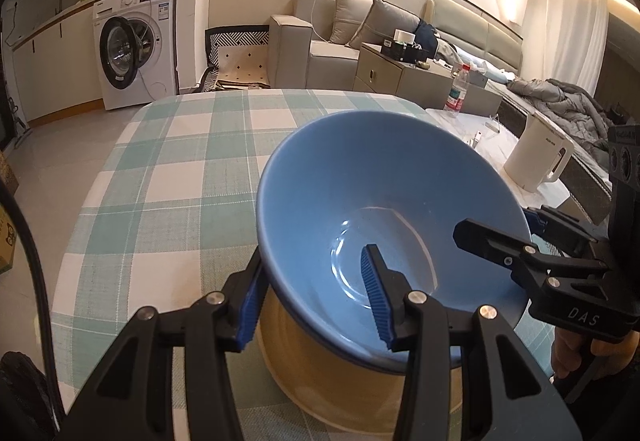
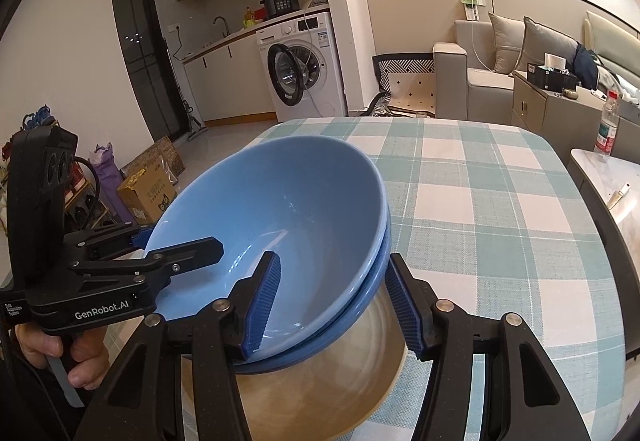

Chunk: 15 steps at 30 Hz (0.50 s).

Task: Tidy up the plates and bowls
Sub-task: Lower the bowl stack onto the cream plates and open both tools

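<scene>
Straddling the blue bowl's (image 1: 360,201) rim, both tools' fingers, over a beige bowl (image 1: 340,381)

The blue bowl (image 1: 372,209) sits tilted over a cream bowl (image 1: 332,385) on the checked tabletop (image 1: 180,161). The left gripper (image 1: 316,305) straddles the blue bowl's near rim, one finger outside the wall, the other inside, but contact is unclear. The right gripper (image 1: 516,225) straddles its right rim likewise. Beyond the bowl to the right stand a white kettle (image 1: 540,153) and a water bottle (image 1: 458,89).
</scene>
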Tool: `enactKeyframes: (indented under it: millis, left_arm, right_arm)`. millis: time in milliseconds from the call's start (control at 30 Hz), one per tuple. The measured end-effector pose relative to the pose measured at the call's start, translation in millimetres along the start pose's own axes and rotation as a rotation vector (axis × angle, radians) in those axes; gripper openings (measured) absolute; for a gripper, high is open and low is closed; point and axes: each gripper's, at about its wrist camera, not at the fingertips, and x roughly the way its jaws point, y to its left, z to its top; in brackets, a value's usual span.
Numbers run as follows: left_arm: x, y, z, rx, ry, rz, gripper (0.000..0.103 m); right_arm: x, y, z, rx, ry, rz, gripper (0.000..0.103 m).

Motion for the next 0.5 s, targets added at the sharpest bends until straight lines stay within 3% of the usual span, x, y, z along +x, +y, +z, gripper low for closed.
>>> enactKeyframes:
  millis: [500]
  left_arm:
    - [3.2, 4.5, 2.1, -0.021, -0.024, -0.011, 0.045]
  right_arm:
    - [2.8, -0.5, 1.1, -0.002, -0.023, -0.011, 0.056]
